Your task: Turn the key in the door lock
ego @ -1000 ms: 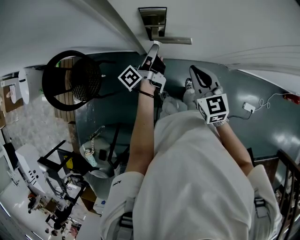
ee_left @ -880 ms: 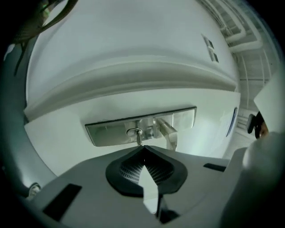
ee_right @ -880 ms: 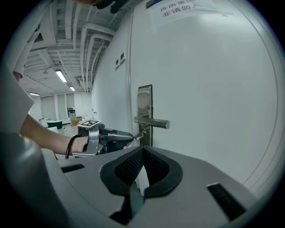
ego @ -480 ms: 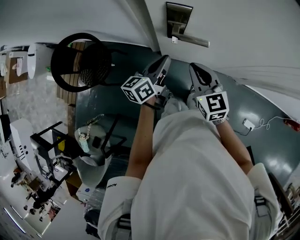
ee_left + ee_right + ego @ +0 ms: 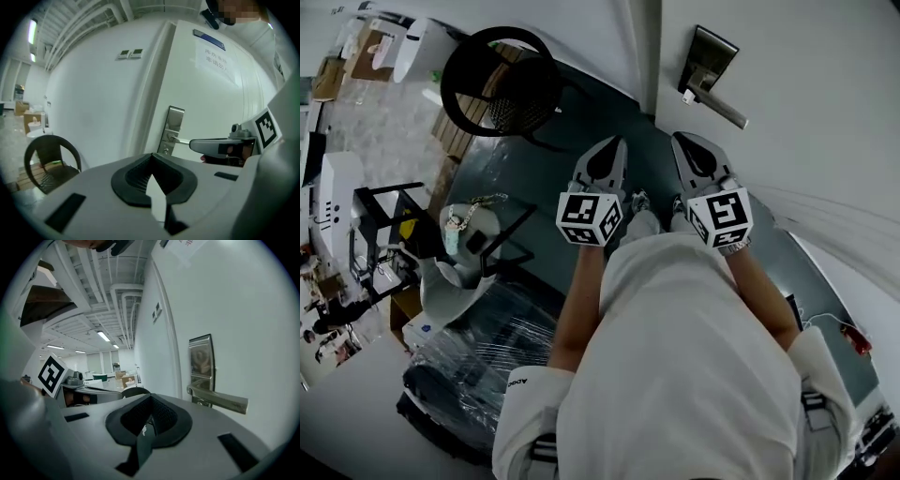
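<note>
The steel lock plate (image 5: pixel 709 58) with its lever handle (image 5: pixel 724 109) is on the white door (image 5: pixel 806 103), up and to the right of both grippers. A small key (image 5: pixel 165 150) seems to sit in the plate (image 5: pixel 171 127) below the lever; it is too small to be sure. My left gripper (image 5: pixel 613 142) is shut and holds nothing, well short of the lock. My right gripper (image 5: pixel 684 141) is beside it, also shut and holding nothing. The right gripper view has the handle (image 5: pixel 219 399) ahead and to the right of the jaws (image 5: pixel 149 420).
A black mesh chair (image 5: pixel 502 84) stands by the wall left of the door. Plastic-wrapped goods (image 5: pixel 478 375), stands and equipment (image 5: pixel 389 244) crowd the floor at my left. A paper notice (image 5: pixel 215 58) hangs on the door; wall switches (image 5: pixel 130 54) sit left of the frame.
My left gripper has come away from the lock, where its tips were a second ago, and has rolled over. Both grippers now hang further back from the door.
</note>
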`<state>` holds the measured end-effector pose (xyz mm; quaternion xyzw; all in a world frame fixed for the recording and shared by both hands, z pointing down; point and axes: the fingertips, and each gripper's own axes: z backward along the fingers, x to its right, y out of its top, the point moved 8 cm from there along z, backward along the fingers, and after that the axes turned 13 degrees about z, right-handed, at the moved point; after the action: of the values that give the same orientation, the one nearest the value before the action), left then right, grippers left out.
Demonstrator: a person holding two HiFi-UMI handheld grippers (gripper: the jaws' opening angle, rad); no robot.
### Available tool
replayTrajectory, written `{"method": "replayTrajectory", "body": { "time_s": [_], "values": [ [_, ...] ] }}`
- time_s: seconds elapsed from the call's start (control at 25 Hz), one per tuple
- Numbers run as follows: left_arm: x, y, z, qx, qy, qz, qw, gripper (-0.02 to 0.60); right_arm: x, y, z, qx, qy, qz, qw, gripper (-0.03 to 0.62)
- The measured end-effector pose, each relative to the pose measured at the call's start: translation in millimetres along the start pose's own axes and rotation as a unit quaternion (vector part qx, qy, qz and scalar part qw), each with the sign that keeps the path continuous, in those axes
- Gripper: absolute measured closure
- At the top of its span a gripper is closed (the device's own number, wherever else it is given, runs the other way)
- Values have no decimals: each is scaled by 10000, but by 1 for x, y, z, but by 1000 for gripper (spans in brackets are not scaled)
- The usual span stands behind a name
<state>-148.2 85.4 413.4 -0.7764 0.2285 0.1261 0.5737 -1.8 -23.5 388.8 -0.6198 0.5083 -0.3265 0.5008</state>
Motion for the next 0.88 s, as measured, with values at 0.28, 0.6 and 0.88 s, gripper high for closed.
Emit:
{"method": "replayTrajectory", "body": {
  "time_s": [0.28, 0.6, 0.88],
  "values": [
    [26, 7, 53, 850, 1397, -618, 9846, 575, -8, 26, -7, 424, 1032, 223, 9935, 602],
    [56, -4, 89, 1346, 2427, -1049, 9550, 575, -26, 31, -3, 624, 1882, 382, 9794, 602],
    [56, -14, 100, 1333, 2736, -879, 9485, 574, -29, 33, 2, 579, 2001, 488, 9769, 602]
  ]
}}
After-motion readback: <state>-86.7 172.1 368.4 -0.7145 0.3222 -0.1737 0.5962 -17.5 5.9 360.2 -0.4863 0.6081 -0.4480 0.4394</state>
